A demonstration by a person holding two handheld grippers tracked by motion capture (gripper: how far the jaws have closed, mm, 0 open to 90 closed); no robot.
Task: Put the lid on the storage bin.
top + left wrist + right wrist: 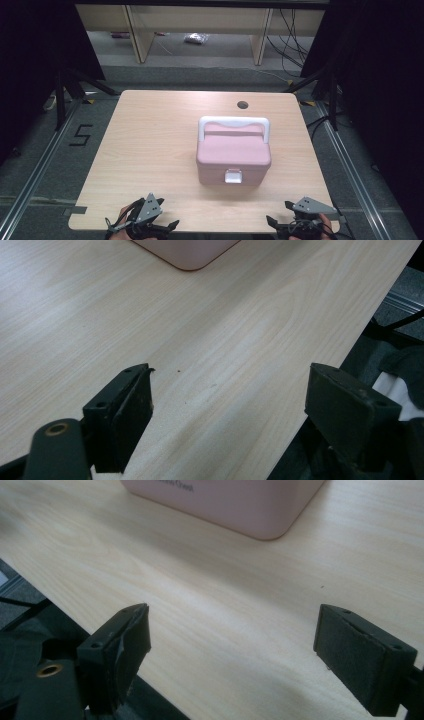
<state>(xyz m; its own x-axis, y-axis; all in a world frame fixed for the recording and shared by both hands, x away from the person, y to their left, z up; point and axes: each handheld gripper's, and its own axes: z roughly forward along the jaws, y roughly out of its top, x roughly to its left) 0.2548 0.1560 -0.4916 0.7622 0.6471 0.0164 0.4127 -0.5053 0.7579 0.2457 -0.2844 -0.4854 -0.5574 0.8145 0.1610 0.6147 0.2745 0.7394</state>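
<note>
Pink box [233, 159] sits right of centre on the surface [150, 150], lid latched. Rigid plastic, smooth-sided, probably light; best held by the white handle [233, 121]. Left hand-held gripper [150, 226] and right hand-held gripper [295, 226] both released, well short of the box.

Left black two-jaw gripper [145, 225] at lower left of high view, grey three-cornered plate on top, jaws spread wide, nothing between. Right black two-jaw gripper [300, 226] at lower right, same grey plate, jaws likewise wide apart, holding nothing. Both low at bottom edge of frame, well apart from each other.
</note>
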